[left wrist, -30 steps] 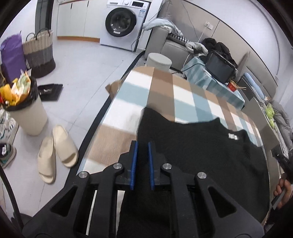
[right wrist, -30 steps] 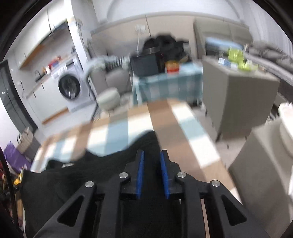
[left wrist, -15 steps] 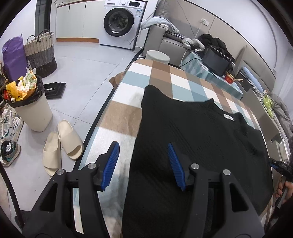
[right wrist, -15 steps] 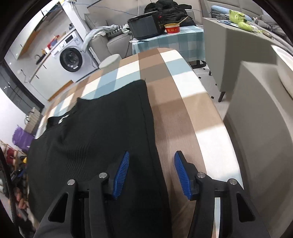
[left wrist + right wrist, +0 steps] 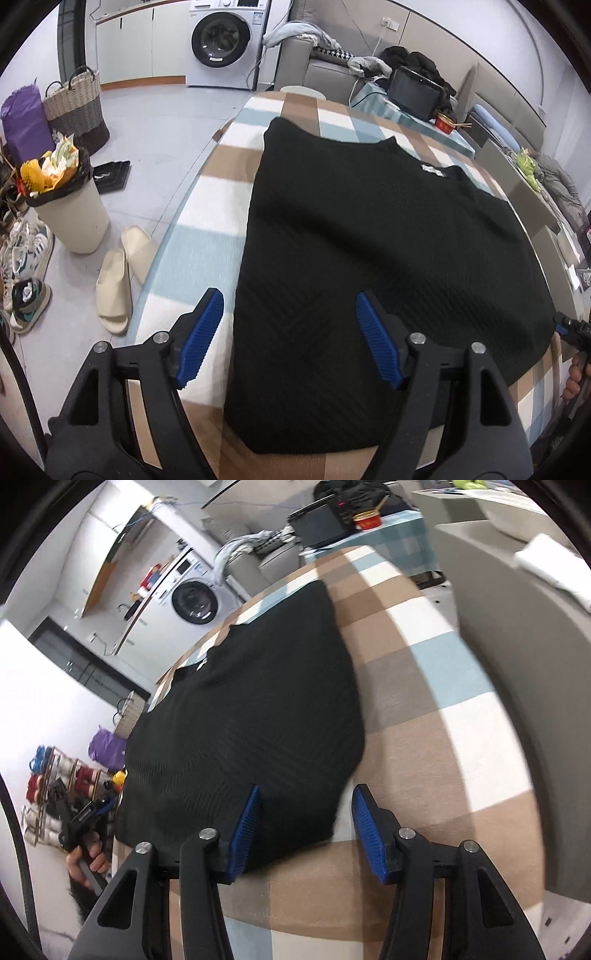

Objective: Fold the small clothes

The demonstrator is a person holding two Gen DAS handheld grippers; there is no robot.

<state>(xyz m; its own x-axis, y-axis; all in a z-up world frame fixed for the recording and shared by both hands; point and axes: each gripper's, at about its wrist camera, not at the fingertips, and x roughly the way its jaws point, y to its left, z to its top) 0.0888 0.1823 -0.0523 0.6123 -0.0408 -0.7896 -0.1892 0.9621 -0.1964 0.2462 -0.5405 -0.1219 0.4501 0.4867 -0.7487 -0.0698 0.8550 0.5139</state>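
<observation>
A black knit sweater (image 5: pixel 369 240) lies spread flat on the checked tablecloth (image 5: pixel 218 192), its white neck label (image 5: pixel 433 170) at the far side. My left gripper (image 5: pixel 290 332) is open and empty above the sweater's near left corner. In the right wrist view the same sweater (image 5: pixel 251 709) lies on the cloth (image 5: pixel 424 686). My right gripper (image 5: pixel 304 830) is open and empty over its near right corner. The other gripper (image 5: pixel 86 818) shows at the far left there, in a hand.
Left of the table on the floor stand a bin (image 5: pixel 70 206), slippers (image 5: pixel 122 280), shoes (image 5: pixel 26 273) and a woven basket (image 5: pixel 75 107). A washing machine (image 5: pixel 221 40) and sofa (image 5: pixel 325 70) are behind. A grey cabinet (image 5: pixel 524 664) stands close by the table's right edge.
Both grippers were shut on the sweater's edge one second ago. They have opened, let it go and pulled back; the sweater now lies flat.
</observation>
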